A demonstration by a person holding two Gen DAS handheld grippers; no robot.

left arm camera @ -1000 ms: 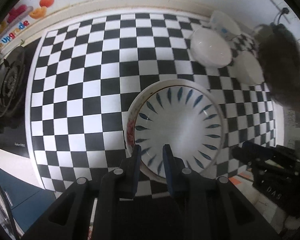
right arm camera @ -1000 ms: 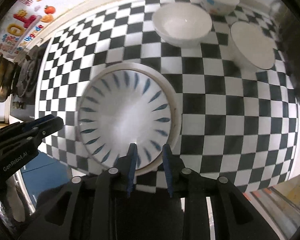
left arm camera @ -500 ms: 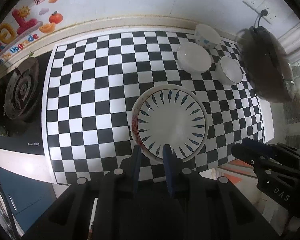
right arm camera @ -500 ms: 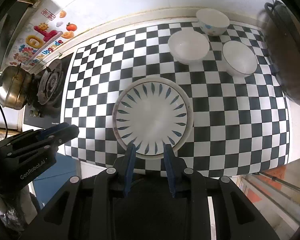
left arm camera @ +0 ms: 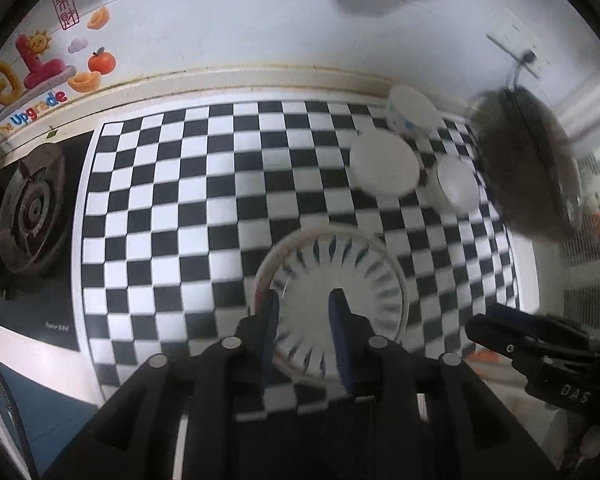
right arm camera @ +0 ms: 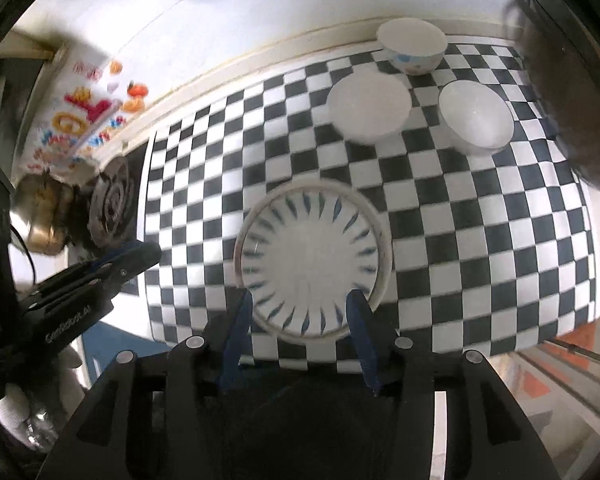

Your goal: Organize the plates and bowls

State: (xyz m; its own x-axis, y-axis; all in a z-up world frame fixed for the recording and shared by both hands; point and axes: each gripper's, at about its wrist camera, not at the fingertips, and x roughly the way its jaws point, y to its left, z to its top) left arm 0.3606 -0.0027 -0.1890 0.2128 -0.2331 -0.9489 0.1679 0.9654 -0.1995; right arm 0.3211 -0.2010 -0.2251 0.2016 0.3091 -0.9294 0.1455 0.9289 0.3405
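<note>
A white plate with blue leaf marks point(left arm camera: 332, 276) point(right arm camera: 312, 256) lies on the checkered counter near its front edge. Three white bowls stand at the back right: a wide one point(left arm camera: 384, 162) point(right arm camera: 370, 106), a smaller one point(left arm camera: 454, 190) point(right arm camera: 476, 118), and one with blue marks point(left arm camera: 412, 110) point(right arm camera: 412, 50) by the wall. My left gripper point(left arm camera: 304, 312) is open and empty, held above the plate's near side. My right gripper point(right arm camera: 302, 312) is open wide and empty, above the plate's near edge. Both views are blurred.
A gas burner point(left arm camera: 30, 208) point(right arm camera: 112, 200) sits left of the checkered mat, with a brass kettle point(right arm camera: 40, 212) beside it. A dark wok point(left arm camera: 528, 168) point(right arm camera: 564, 80) stands at the right. The counter's front edge point(right arm camera: 380, 364) lies just below the plate.
Both grippers have tilted up and back from the plate, so more wall shows. The right gripper's jaws have opened wider; the left's have opened somewhat.
</note>
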